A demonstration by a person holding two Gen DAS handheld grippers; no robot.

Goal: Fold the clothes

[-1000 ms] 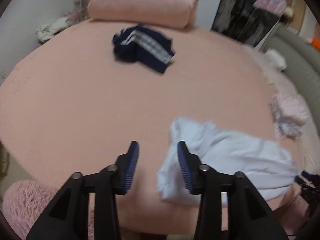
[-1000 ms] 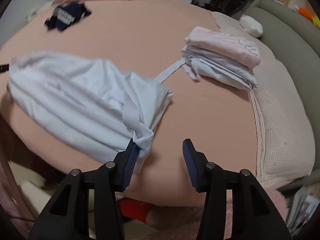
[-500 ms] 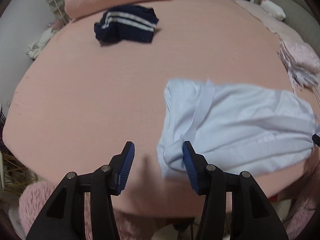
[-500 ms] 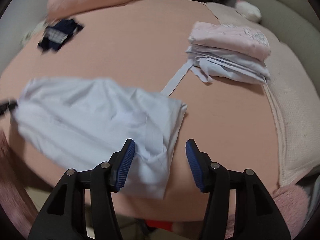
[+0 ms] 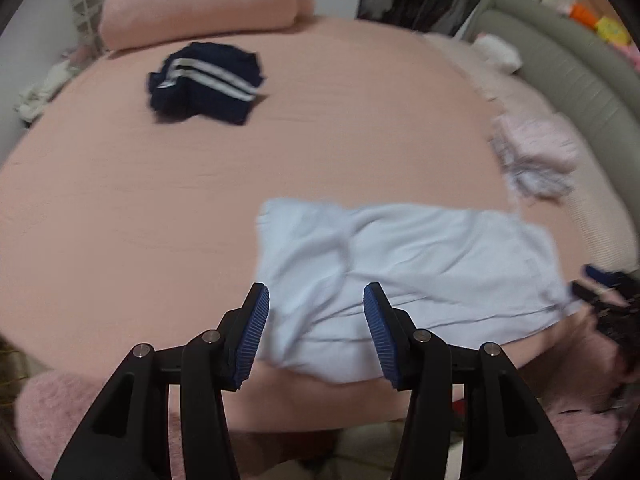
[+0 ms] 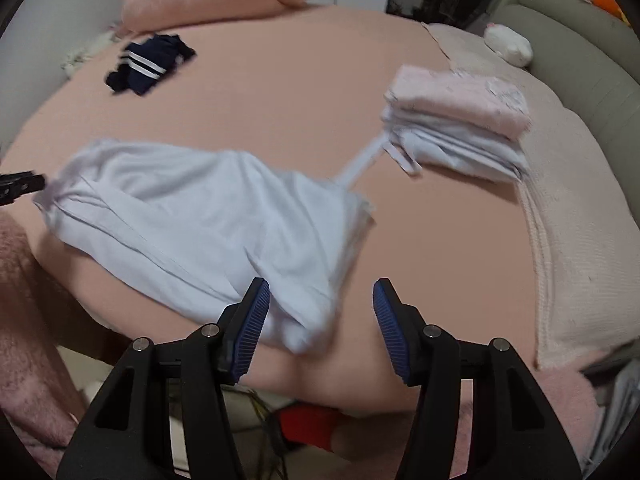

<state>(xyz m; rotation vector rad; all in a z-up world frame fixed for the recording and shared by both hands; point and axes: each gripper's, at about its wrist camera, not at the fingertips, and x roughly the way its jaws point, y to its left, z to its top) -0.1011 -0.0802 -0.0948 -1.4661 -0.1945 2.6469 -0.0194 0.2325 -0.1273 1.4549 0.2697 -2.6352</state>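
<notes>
White garment (image 5: 408,264), a pale, rumpled piece of clothing with creases running along its length, lies spread across the near edge of a bed (image 5: 160,208) covered in a pink sheet. Its one end sags over the bed's edge, bunched into soft folds, and a narrow white strap (image 6: 360,162) trails from its far side toward a stack of folded clothes (image 6: 456,128), pink on top of white. The left tool (image 5: 316,328) hangs above one end of the garment with its blue-padded jaws spread apart, having just been opening, cloth showing between them but not pressed by either pad. The right tool (image 6: 320,320) hangs over the opposite end, its jaws likewise spread and just lately opening, the bunched corner showing between them and free of the pads. A navy garment with white stripes (image 5: 206,80) sits crumpled farther up the bed, well apart, near a long pink pillow (image 5: 200,0). A grey padded bed surround (image 6: 580,64) curves along the far side.
</notes>
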